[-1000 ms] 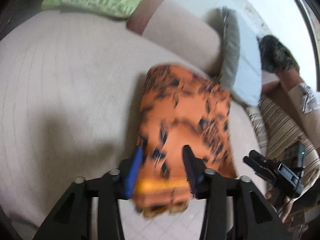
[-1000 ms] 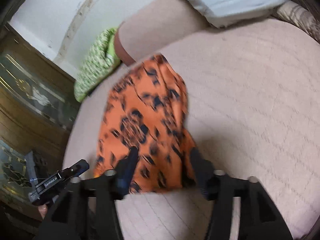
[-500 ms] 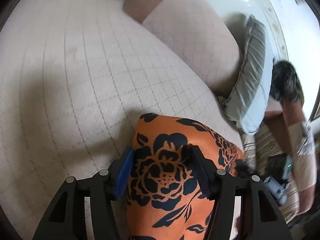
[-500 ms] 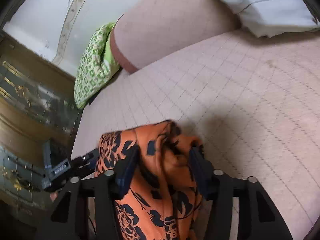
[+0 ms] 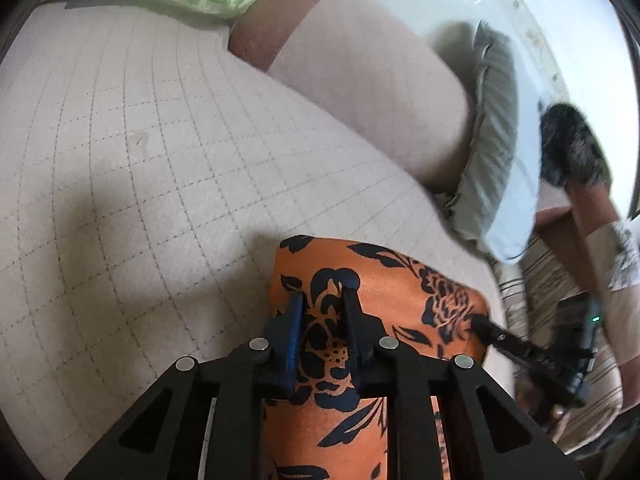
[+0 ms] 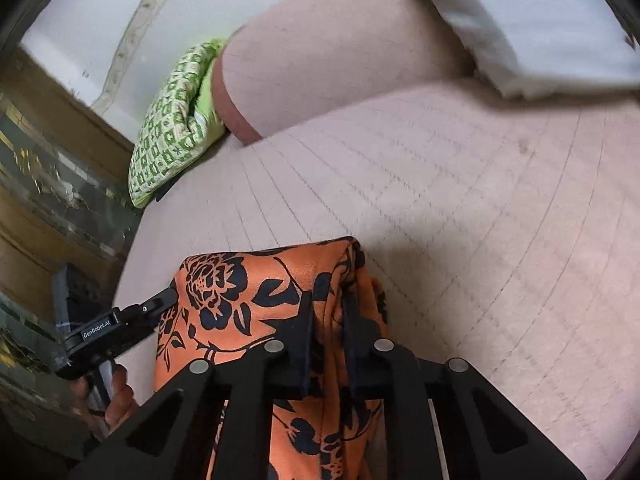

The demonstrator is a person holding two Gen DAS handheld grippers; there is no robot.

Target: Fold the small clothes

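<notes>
Both tongs pinched the orange floral garment over the bed.

The left tongs [image 5: 323,294] and right tongs [image 6: 327,303] each clamped a fold of the orange garment [image 5: 384,280], angled down toward the quilted bed [image 5: 140,184], the cloth hanging near the green pillow [image 6: 172,128].

**Around the bed: pillows, bolster, cabinet**

A pale pink quilted bedspread [image 5: 152,168] with a stitched grid covers the bed. At its far end lies a pink bolster [image 5: 360,92] with a darker brownish end. A green-and-white patterned pillow [image 6: 172,128] sits just beside that darker end, touching it. On the bolster's other side leans a pale grey-blue pillow [image 5: 496,152]. Beyond that pillow a dark furry thing [image 5: 572,148] shows, blurred. A striped cloth [image 5: 548,284] lies below it. A dark wooden cabinet [image 6: 44,184] with glass panels stands beside the bed, against a white wall [image 6: 132,12].
</notes>
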